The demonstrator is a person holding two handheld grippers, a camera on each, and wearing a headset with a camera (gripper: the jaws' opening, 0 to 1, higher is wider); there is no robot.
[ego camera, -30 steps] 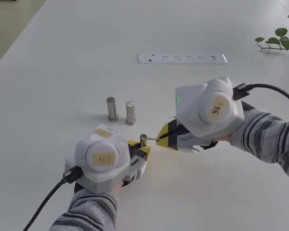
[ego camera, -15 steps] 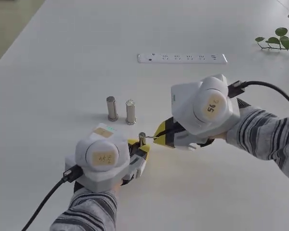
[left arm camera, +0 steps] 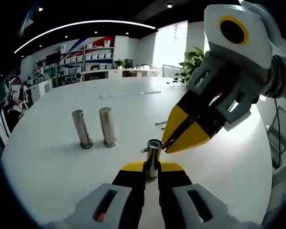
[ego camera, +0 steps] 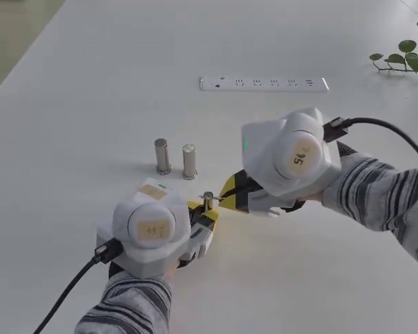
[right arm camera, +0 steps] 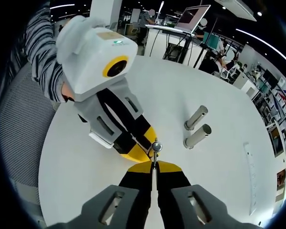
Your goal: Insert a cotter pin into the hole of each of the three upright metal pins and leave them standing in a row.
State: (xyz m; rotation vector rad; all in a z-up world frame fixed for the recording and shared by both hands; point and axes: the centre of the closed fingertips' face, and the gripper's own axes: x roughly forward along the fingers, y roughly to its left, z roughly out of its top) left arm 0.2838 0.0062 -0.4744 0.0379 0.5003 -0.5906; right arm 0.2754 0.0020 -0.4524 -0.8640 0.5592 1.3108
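Metal pin [left arm camera: 153, 155] in left hand-held gripper [left arm camera: 152, 168], right hand-held gripper [left arm camera: 168, 145] beside, table [left arm camera: 47, 162] open

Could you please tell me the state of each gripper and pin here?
Left gripper: shut on the held metal pin.
Held metal pin: upright, gripped low.
Right gripper: shut on the cotter pin.
Cotter pin: level, tip at the held metal pin's hole.
Left free pin: upright, no cotter pin visible.
Right free pin: upright, no cotter pin visible.
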